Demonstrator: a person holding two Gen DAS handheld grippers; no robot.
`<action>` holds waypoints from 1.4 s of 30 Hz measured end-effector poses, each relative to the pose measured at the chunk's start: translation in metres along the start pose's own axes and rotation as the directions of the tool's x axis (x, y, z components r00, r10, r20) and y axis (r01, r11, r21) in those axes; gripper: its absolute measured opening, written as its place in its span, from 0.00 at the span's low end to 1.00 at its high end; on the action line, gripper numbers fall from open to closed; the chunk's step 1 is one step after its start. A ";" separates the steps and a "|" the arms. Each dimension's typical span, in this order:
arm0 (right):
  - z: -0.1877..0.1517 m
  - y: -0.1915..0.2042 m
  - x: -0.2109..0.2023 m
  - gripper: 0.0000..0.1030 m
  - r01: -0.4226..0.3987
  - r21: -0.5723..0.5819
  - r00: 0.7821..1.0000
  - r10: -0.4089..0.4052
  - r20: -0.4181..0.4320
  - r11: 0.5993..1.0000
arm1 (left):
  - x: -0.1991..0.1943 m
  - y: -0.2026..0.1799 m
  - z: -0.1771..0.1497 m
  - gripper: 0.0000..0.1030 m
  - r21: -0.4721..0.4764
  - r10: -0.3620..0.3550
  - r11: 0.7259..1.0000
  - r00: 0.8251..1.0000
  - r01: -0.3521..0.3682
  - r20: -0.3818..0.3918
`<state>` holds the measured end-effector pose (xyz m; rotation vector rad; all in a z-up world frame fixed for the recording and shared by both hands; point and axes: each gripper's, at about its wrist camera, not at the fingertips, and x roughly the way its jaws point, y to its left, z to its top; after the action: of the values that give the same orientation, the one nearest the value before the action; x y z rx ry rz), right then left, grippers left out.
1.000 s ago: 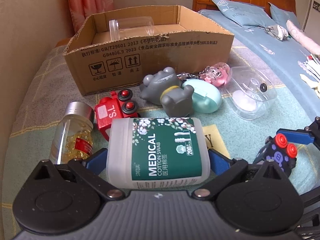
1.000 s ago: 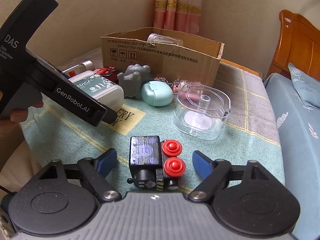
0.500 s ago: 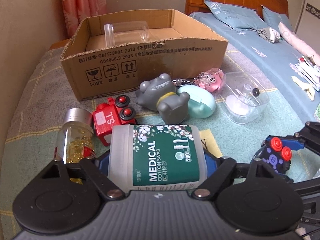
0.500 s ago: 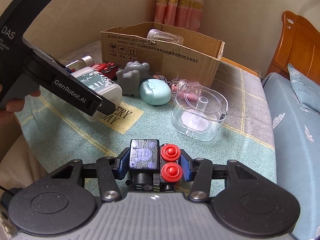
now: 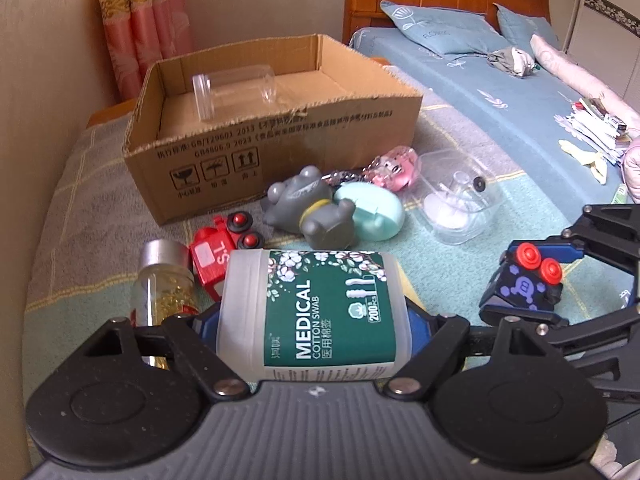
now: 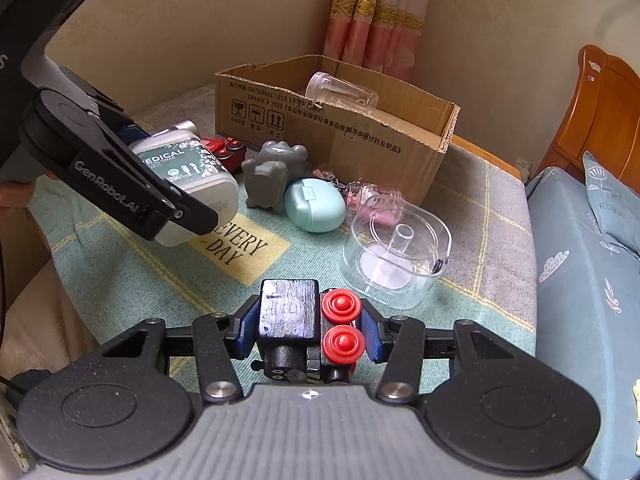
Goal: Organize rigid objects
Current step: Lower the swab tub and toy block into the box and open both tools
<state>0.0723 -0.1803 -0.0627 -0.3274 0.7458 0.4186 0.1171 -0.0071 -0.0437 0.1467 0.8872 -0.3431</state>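
Observation:
My left gripper [image 5: 314, 320] has a white cotton swab box [image 5: 320, 308] with a green "MEDICAL" label between its blue pads. The jaws are still closing, and the pads press on both ends of the box. In the right wrist view the cotton swab box [image 6: 188, 168] hangs a little above the blanket. My right gripper [image 6: 308, 332] is shut on a black toy train [image 6: 288, 312] with two red wheels, low over the blanket's near side. An open cardboard box [image 5: 280, 148] stands behind, and a clear jar [image 5: 236, 88] lies inside it.
On the blanket before the box lie a grey hippo toy [image 5: 308, 208], a mint egg-shaped case [image 5: 376, 210], a pink keychain [image 5: 392, 166], a clear plastic container [image 5: 456, 208], a red toy train [image 5: 216, 252] and a capsule bottle [image 5: 166, 284]. A bed [image 5: 500, 92] borders the right.
Both grippers were open a second ago. The left one closed on the cotton swab box and raised it slightly; the right one closed on the black toy train.

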 end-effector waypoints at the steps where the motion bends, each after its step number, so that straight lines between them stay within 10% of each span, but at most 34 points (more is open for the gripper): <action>1: 0.001 -0.002 0.000 0.54 -0.006 0.004 1.000 0.006 0.001 1.000 | -0.003 -0.001 0.002 0.80 0.003 -0.004 1.000 1.000 0.004 0.006; 12: 0.032 -0.028 -0.004 0.54 -0.047 0.003 0.998 0.047 0.038 0.999 | -0.031 0.004 0.052 0.80 0.017 -0.018 1.000 0.995 0.016 0.096; 25: 0.089 -0.060 0.000 0.54 -0.028 -0.012 0.993 0.029 0.114 1.000 | 0.010 0.054 0.144 0.80 -0.038 0.123 0.992 0.982 -0.119 0.144; 42: 0.150 -0.091 0.042 0.54 -0.026 -0.041 0.995 0.030 0.099 0.999 | 0.004 0.072 0.097 0.98 -0.115 0.190 0.978 0.972 -0.174 0.141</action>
<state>0.2305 -0.1846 0.0233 -0.3311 0.6457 0.4739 0.2154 0.0340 0.0129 0.1052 0.7327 -0.1350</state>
